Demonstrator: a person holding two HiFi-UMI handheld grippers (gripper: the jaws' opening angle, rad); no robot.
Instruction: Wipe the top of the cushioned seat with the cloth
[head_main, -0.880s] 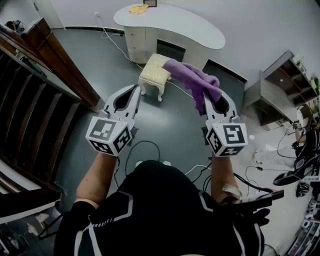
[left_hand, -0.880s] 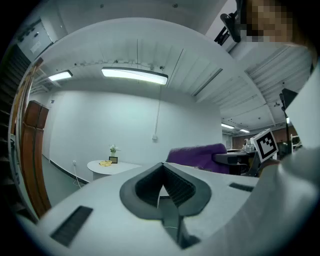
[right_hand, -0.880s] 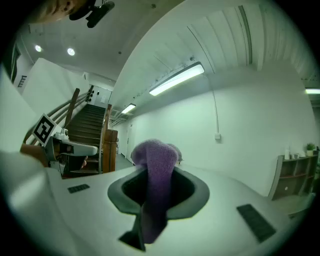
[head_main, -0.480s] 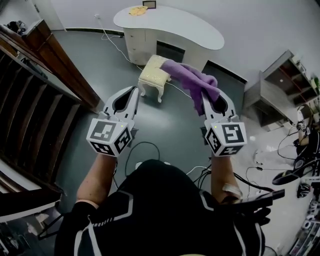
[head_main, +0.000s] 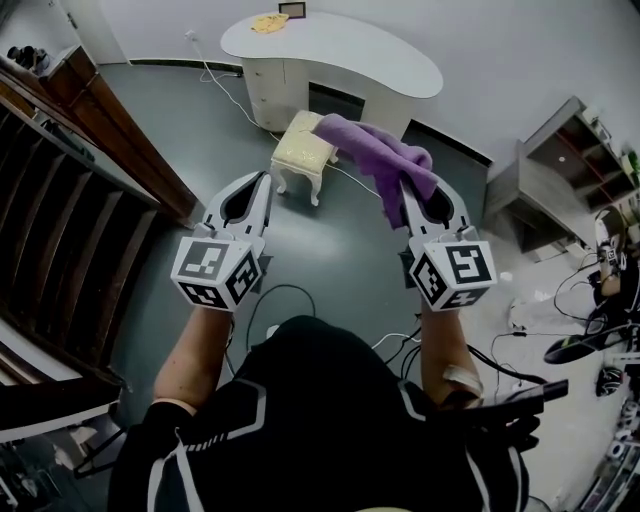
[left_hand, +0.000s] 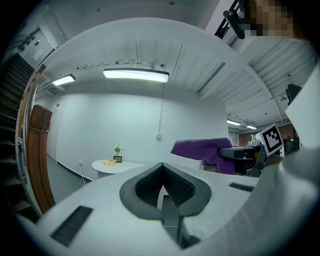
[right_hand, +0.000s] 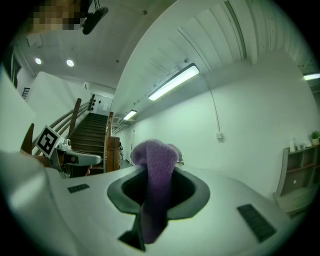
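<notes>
The cushioned seat (head_main: 300, 148) is a small cream stool with white legs, standing on the grey floor in front of the white table. A purple cloth (head_main: 384, 160) hangs bunched from my right gripper (head_main: 404, 190), which is shut on it and held in the air to the right of and nearer than the stool. In the right gripper view the cloth (right_hand: 156, 170) fills the gap between the jaws. My left gripper (head_main: 267, 178) is held level beside it, shut and with nothing in it (left_hand: 162, 167). Neither gripper touches the stool.
A curved white table (head_main: 350, 60) stands behind the stool with a yellow item (head_main: 268, 20) on it. A wooden staircase (head_main: 70, 190) runs along the left. Cables (head_main: 290, 292) lie on the floor near me. Shelving (head_main: 565, 160) and clutter fill the right.
The stool and table have drifted slightly left in the head view. The cloth and both grippers keep almost the same pose, and the right gripper's hold on the cloth is unchanged.
</notes>
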